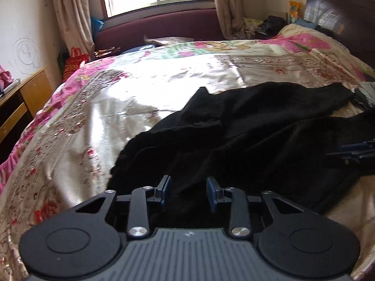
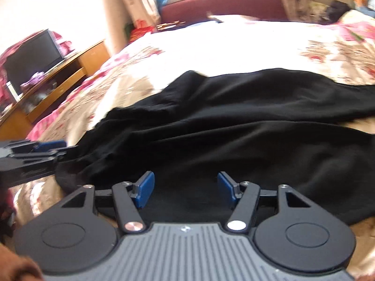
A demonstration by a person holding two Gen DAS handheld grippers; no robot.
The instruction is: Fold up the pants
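The black pants (image 1: 246,128) lay spread and rumpled on the flowered bedspread (image 1: 117,89), just ahead of and below both grippers, with one leg lying over the other in loose ridges and a little peak of cloth standing up on the far edge. Judging from how things lay, the step in hand was to get the two legs stacked edge to edge before any crosswise fold — so the sound way would be to take hold at matching points along the near hem and waist, lift only enough to clear the bed, and draw the cloth taut between the two hands so the ridges flattened rather than got folded in. The slippery sheen of the bedspread suggested the pants might slide if dragged, so a lift-and-lay would serve better than a pull. The left gripper (image 1: 188,190) hung just over the near edge of the pants with its jaws narrowly parted; nothing was pinched between the blue pads (image 1: 213,194), though dark cloth showed beneath the gap. The right gripper (image 2: 186,188) stood over the near leg with its jaws a good deal wider apart — empty as well, the pads clear of the cloth below them. Each gripper showed at the edge of the other's view, side by side.
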